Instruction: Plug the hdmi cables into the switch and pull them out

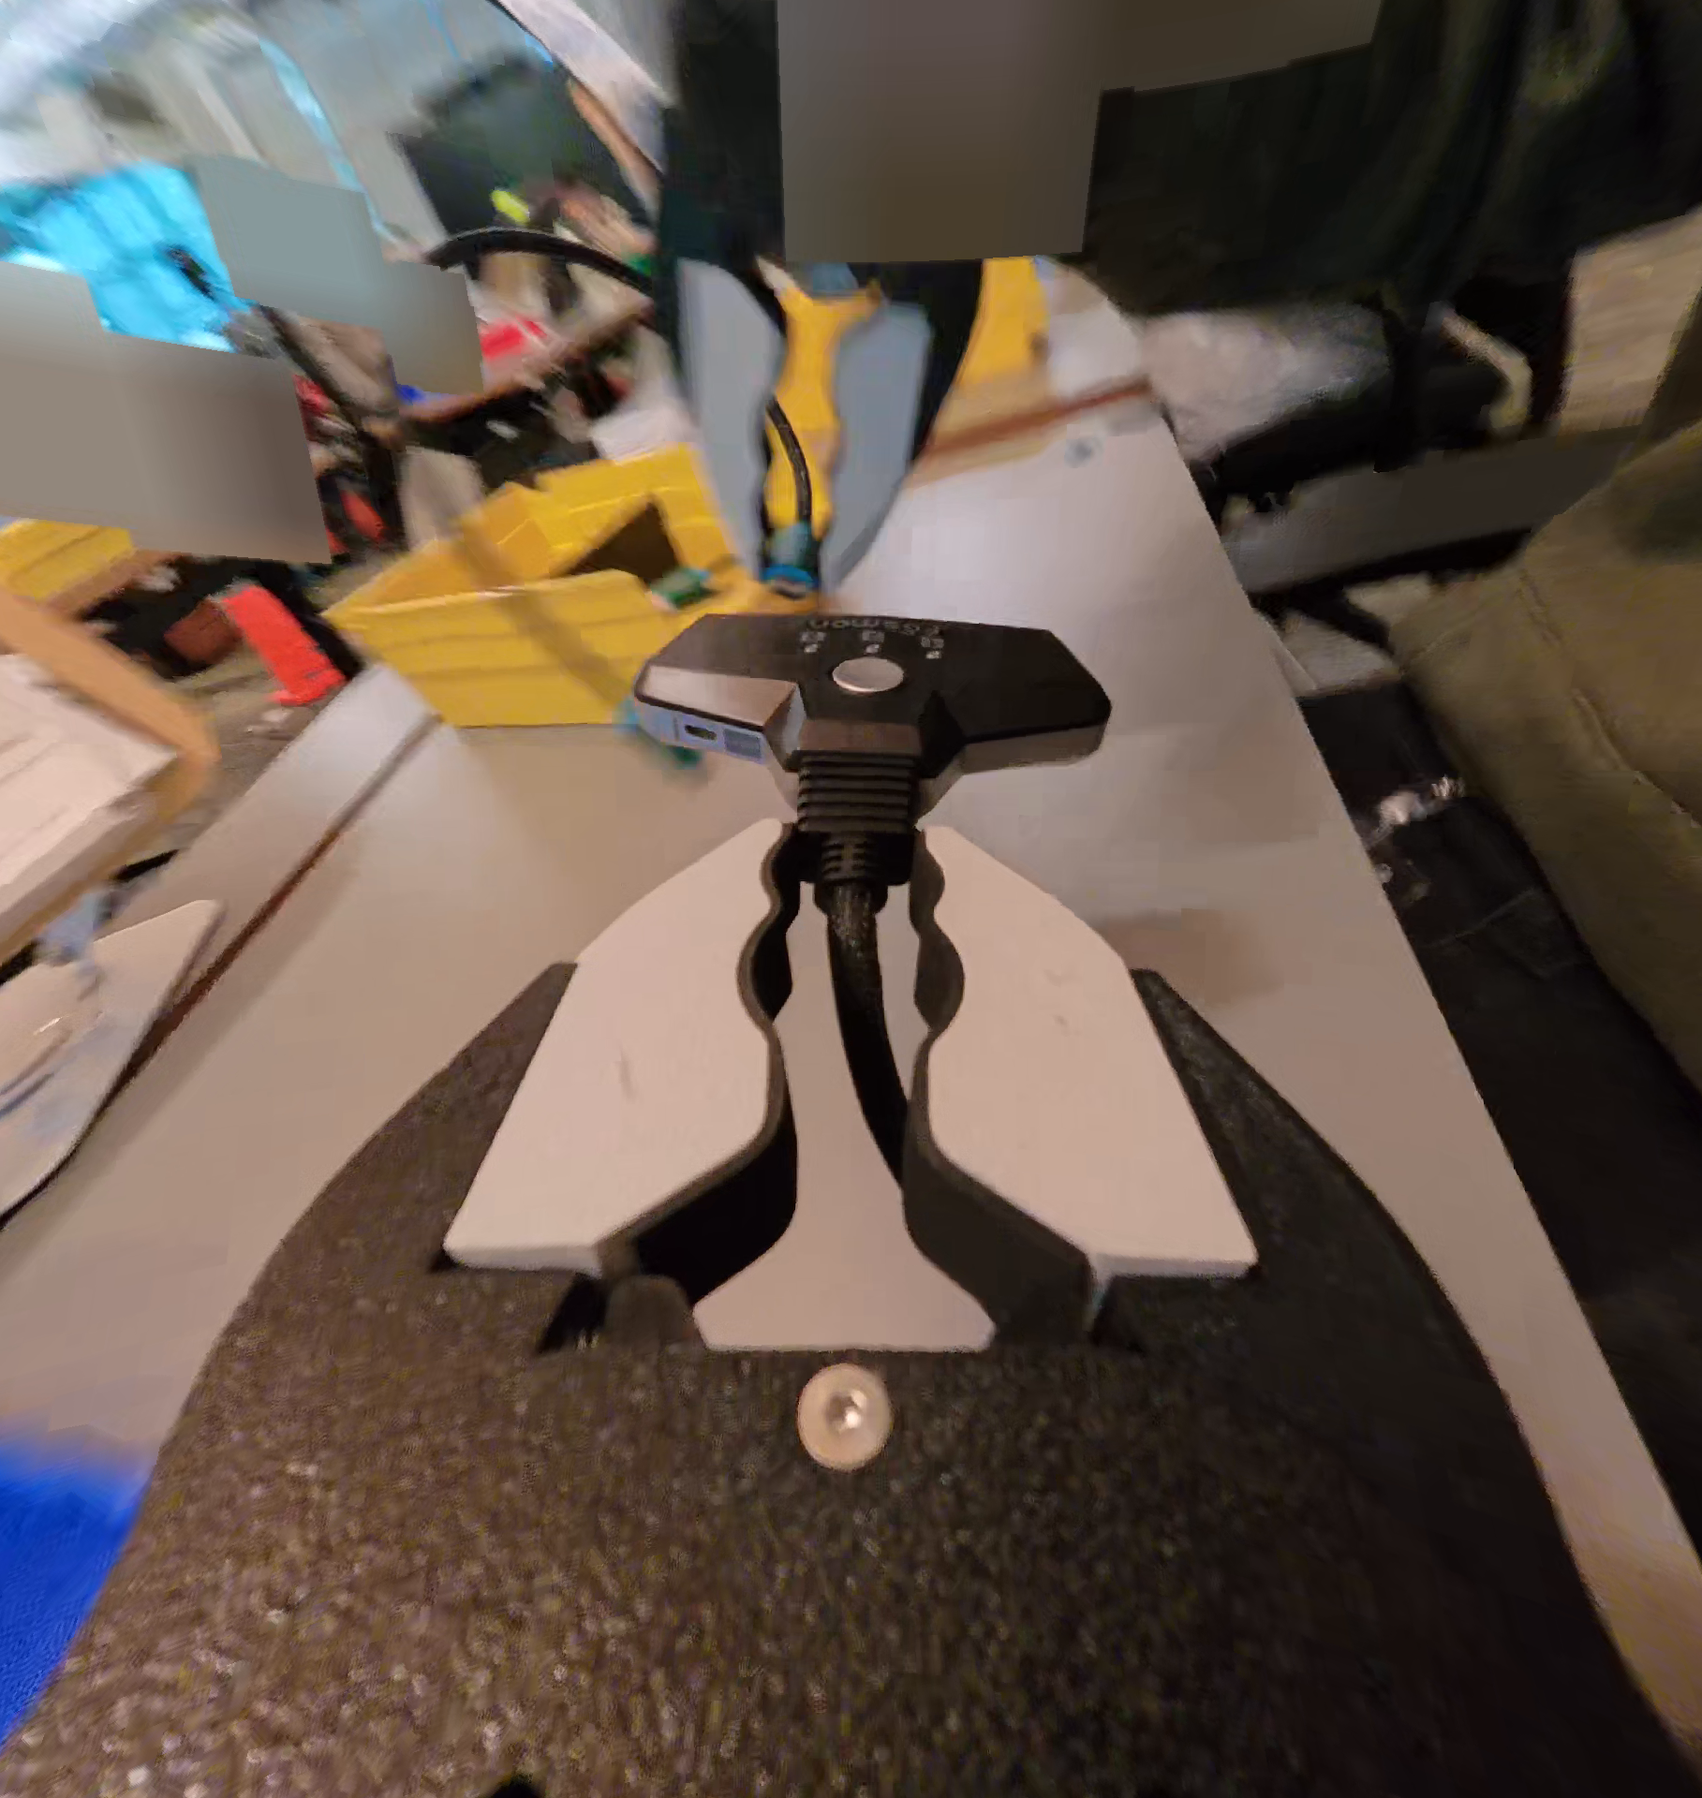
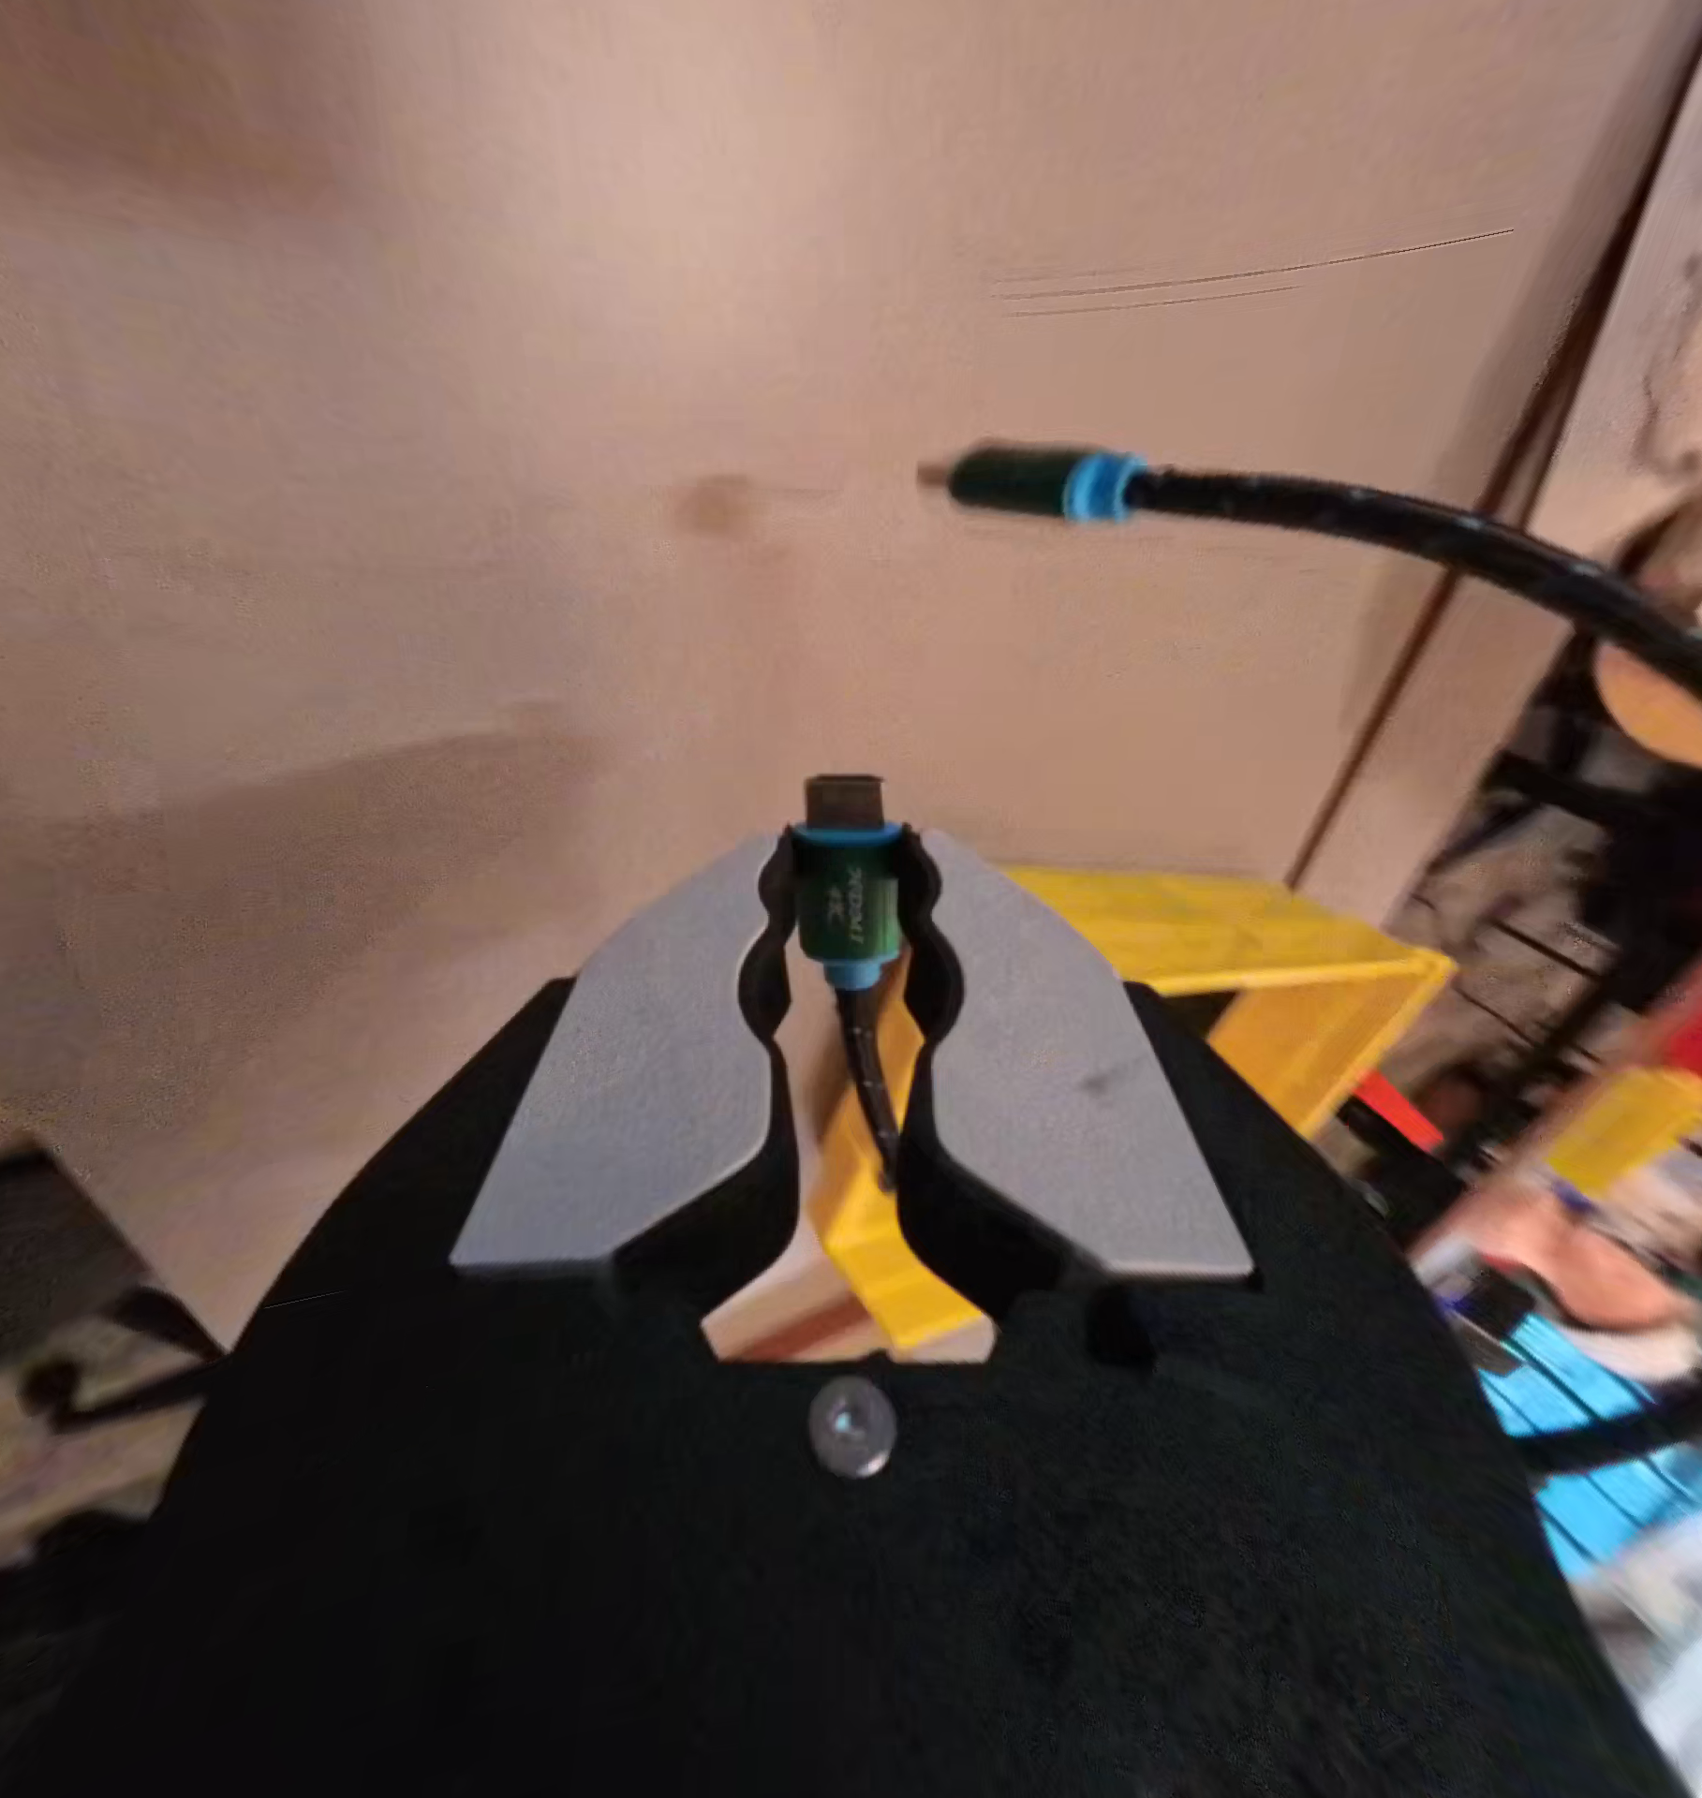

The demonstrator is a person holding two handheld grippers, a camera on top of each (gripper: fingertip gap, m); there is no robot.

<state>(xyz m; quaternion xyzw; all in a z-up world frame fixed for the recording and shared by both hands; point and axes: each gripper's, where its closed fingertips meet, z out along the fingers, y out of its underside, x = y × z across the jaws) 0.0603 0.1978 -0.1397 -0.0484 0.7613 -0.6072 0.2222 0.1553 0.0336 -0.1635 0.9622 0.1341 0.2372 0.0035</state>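
The right gripper (image 2: 848,881) is clamped on the green, blue-ringed HDMI plug (image 2: 843,900); the left gripper (image 1: 852,856) pinches the ribbed lead of the flat black switch (image 1: 871,681) at twelve o'clock. The far ports are hidden, so probably square the plug and push in straight.

We see a pale grey tabletop (image 1: 1168,876) stretching away, its right edge beside a dark floor (image 1: 1557,1022) and an olive upholstered seat (image 1: 1606,730). Yellow plastic crates (image 1: 535,623) sit in blurred clutter at the far left, with a cardboard box (image 1: 58,739) nearer. In the right wrist view we face a plain beige wall (image 2: 438,341), warmly lit, with another yellow crate (image 2: 1265,973) below it.
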